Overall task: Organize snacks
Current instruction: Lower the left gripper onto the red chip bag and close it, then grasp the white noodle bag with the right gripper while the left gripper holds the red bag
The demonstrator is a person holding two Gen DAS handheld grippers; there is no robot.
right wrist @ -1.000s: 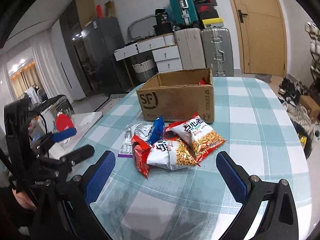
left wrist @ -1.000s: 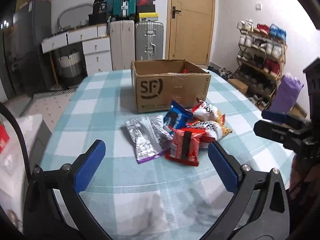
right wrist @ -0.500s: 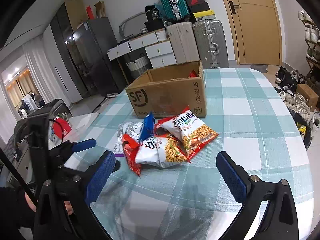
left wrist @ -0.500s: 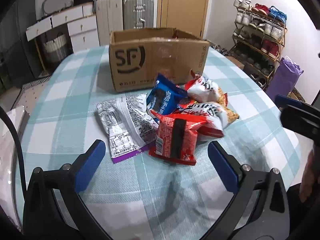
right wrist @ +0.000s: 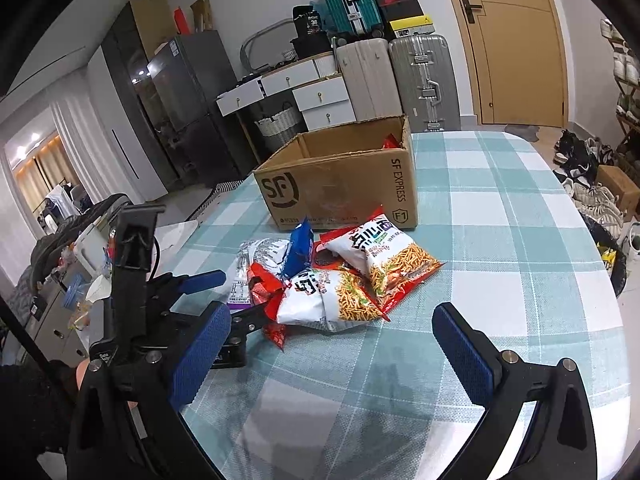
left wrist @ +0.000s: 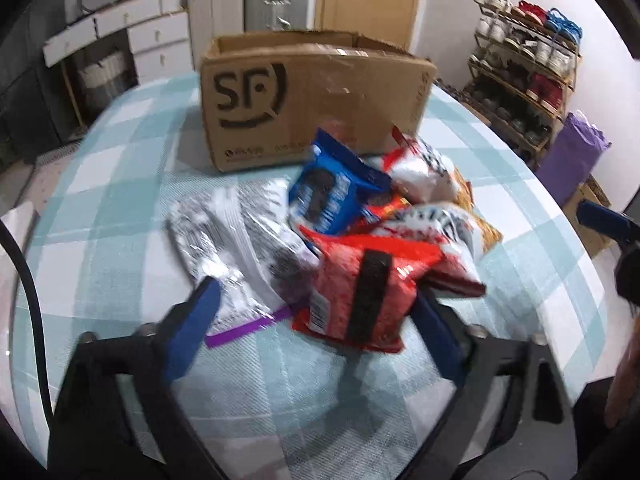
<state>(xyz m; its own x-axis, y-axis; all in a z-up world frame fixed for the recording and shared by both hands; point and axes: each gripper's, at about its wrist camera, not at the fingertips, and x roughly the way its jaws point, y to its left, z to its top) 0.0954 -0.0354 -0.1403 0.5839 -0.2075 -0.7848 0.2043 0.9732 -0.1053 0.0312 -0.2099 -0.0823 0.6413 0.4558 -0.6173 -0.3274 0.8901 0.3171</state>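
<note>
My left tongs: jaws spread wide, low over the table, straddling the near edge of the snack pile; nothing clamped.
Left tongs, left finger: its tip lies over the near end of the silver bag.
Left tongs, right finger: its tip is hidden behind the near right corner of the red bag.
Red bag: lies between my left fingers, nearest piece of the pile, tilted up on the bags behind it; whether a pad touches it I cannot tell, the view is blurred.
Silver bag: flat on the cloth, left of the red bag, purple strip at its near end.
My right tongs: jaws wide and empty, held above the table, short of the pile.
Noodle bags: two white-and-orange bags, ahead of my right tongs, one leaning on the other.
Blue bag: stands up in the middle of the pile, beyond the red bag.
Box: open cardboard, just behind the pile; a red packet corner shows inside.
Table: teal-and-white checked cloth.
</note>
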